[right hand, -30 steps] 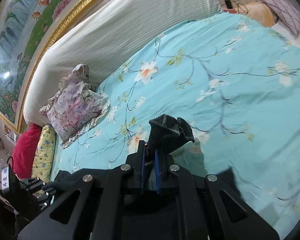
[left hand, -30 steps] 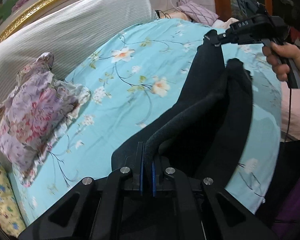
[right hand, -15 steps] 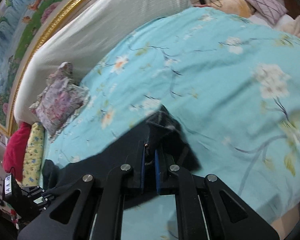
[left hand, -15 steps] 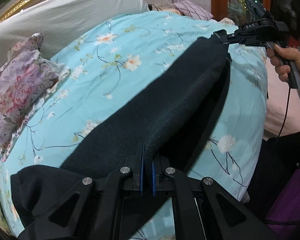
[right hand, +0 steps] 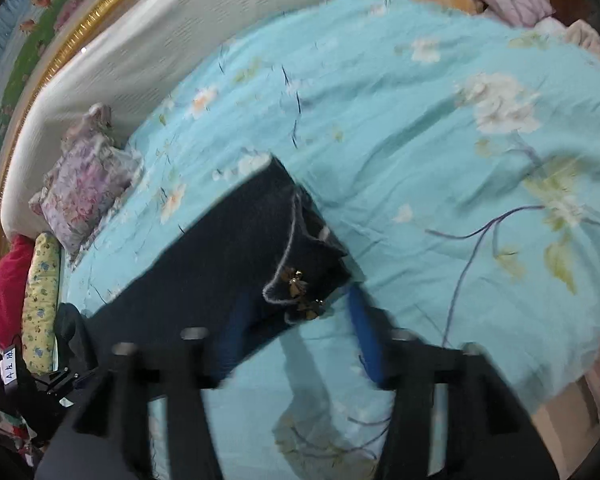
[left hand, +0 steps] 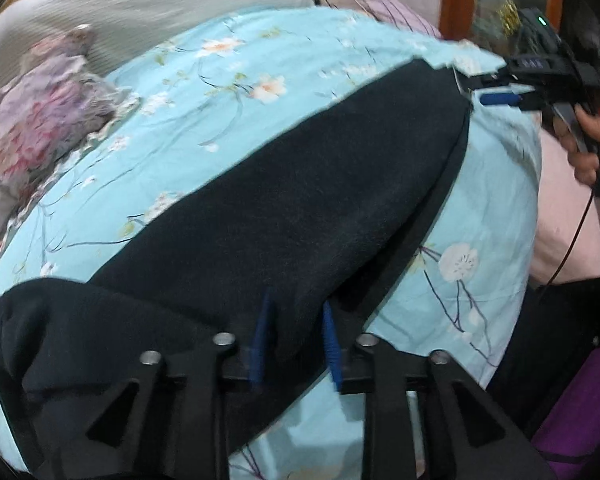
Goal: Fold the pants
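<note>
Black pants (left hand: 284, 208) lie stretched flat along the near side of the blue floral bed; in the right wrist view the pants (right hand: 228, 256) end in a cuff with small gold ornaments. My left gripper (left hand: 294, 340) is open, with the waist end of the pants lying loose between its blue pads. My right gripper (right hand: 300, 320) is open just behind the cuff, its pads apart on both sides of it. The right gripper (left hand: 496, 92) also shows in the left wrist view at the far leg end.
The blue floral bedspread (right hand: 420, 128) covers the bed. A floral pillow (left hand: 40, 120) lies at the back left by the white headboard (right hand: 172, 40). A yellow pillow (right hand: 40, 300) and a red cushion (right hand: 8, 288) sit at the bed's left end. Pink bedding (left hand: 564, 216) hangs at the right.
Both grippers have lowered the pants onto the bed and opened, letting go of the waist end and the cuff. The pants now lie flat and stretched out.
</note>
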### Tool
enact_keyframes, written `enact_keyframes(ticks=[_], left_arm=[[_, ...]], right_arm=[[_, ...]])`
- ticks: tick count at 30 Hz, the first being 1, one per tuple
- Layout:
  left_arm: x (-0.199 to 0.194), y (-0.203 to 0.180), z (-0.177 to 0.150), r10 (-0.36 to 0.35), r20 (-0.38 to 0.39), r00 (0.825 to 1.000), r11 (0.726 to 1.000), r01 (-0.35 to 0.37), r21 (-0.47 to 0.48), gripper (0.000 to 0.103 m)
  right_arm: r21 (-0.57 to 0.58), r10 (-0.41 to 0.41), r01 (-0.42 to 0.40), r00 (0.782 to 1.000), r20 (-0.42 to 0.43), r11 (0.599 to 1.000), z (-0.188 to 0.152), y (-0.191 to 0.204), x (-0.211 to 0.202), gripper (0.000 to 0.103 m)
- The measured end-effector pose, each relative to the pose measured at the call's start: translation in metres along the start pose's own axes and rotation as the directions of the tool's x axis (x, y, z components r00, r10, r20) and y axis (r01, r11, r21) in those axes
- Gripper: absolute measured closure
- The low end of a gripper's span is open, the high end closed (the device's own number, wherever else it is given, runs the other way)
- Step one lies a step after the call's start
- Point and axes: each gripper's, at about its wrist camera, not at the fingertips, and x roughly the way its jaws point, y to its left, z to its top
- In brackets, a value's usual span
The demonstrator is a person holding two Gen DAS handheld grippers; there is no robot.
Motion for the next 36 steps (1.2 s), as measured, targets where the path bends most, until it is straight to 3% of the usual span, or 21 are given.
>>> enact_keyframes(ticks=[4, 9, 17, 22, 32, 36], left_arm=[[-0.016, 0.009, -0.007, -0.01, 0.034, 0.999, 0.997, 0.013, -0.074, 0.07], [-0.03, 0.019, -0.021, -0.002, 0.066, 0.998, 0.989, 0.012, -0.149, 0.067], [-0.051, 0.048, -0.045, 0.046, 0.097, 0.994, 0.964, -0.019, -0.265, 0.065], [-0.07, 0.073, -0.056, 0.098, 0.122, 0.988, 0.945, -0.054, -0.324, 0.065], [-0.092, 0.126, -0.077, 0.176, 0.116, 0.977, 0.9, -0.112, -0.421, 0.065], [-0.099, 0.145, -0.084, 0.202, 0.121, 0.972, 0.884, -0.128, -0.449, 0.06]], right_arm=[[-0.038, 0.045, -0.043, 0.998, 0.044, 0.998, -0.004, 0.015, -0.019, 0.046], [-0.091, 0.1, -0.098, 0.995, 0.027, 0.991, -0.014, 0.045, -0.017, 0.046], [-0.19, 0.18, -0.191, 0.981, -0.074, 0.963, -0.04, 0.103, 0.007, 0.046], [-0.229, 0.237, -0.269, 0.959, -0.156, 0.936, -0.054, 0.138, 0.023, 0.046], [-0.322, 0.27, -0.342, 0.931, -0.247, 0.883, -0.072, 0.201, 0.047, 0.046], [-0.343, 0.271, -0.357, 0.923, -0.273, 0.869, -0.074, 0.219, 0.055, 0.046]])
